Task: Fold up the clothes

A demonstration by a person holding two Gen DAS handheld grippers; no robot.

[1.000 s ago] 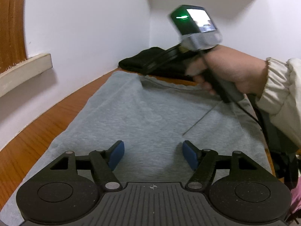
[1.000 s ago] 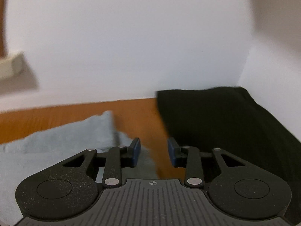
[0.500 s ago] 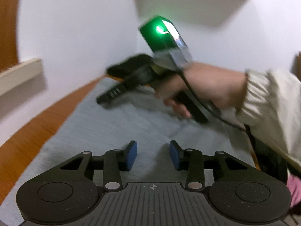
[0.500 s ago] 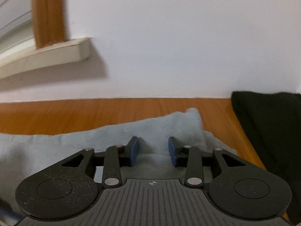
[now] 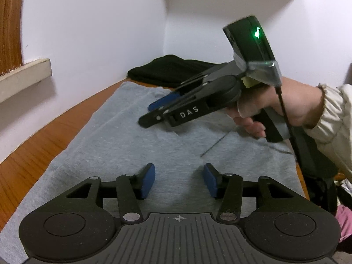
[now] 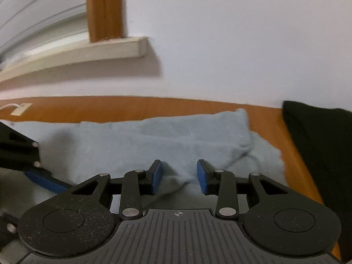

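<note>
Now the wooden table [image 5: 44,136] is carrying a grey shirt [image 5: 123,145] lying flat. Over its near end the left gripper [image 5: 179,179] is opening, nothing between its pads. Further right, a hand [image 5: 283,103] is holding the right gripper [image 6: 179,176], marked "DAS", spread and empty above the shirt's folded edge, near a black garment [image 5: 169,70].

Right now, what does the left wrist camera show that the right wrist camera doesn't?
Only the left wrist view shows the person's hand, cream sleeve and green light. Only the right wrist view shows the wooden window frame. Both show the grey knit garment, folded black cloth, orange wooden table and white ledge.
</note>
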